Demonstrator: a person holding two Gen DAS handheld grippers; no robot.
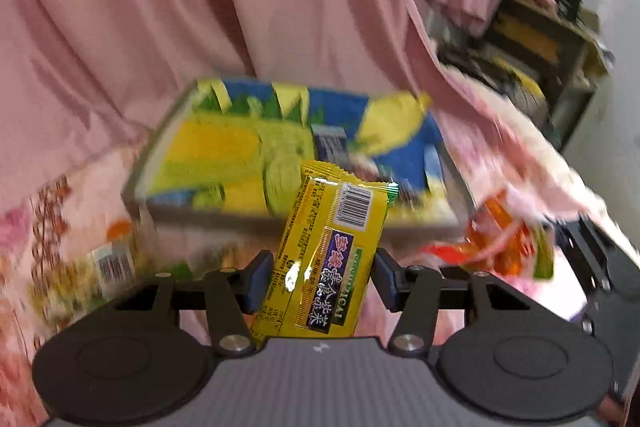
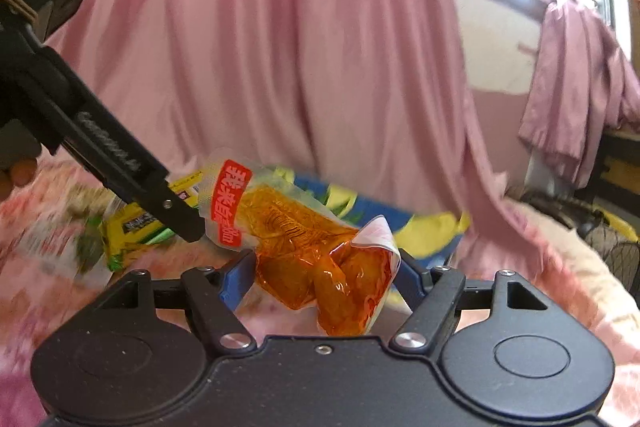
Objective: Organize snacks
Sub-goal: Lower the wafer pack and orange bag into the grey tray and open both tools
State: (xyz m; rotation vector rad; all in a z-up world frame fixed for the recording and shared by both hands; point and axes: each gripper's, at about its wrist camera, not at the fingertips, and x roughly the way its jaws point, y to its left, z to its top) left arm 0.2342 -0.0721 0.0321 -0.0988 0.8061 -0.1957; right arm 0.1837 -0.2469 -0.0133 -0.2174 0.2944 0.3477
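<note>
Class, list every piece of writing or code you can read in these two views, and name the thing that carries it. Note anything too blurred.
"素食紫菜", upside down: yellow packet in the left gripper.
Green band above it: Latin letters, partly hidden, unreadable.
Barcode on the same packet: digits too small.
"我来自" in white on red: orange pouch in the right gripper; the following characters are creased.
Blue and yellow bag in the tray: print blurred.

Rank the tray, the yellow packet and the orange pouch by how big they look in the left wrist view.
1. tray, widest across the frame.
2. yellow packet, held in the left gripper; nearness to the camera enlarges it.
3. orange pouch, blurred and partly hidden at the right, so its real size is unsure.
</note>
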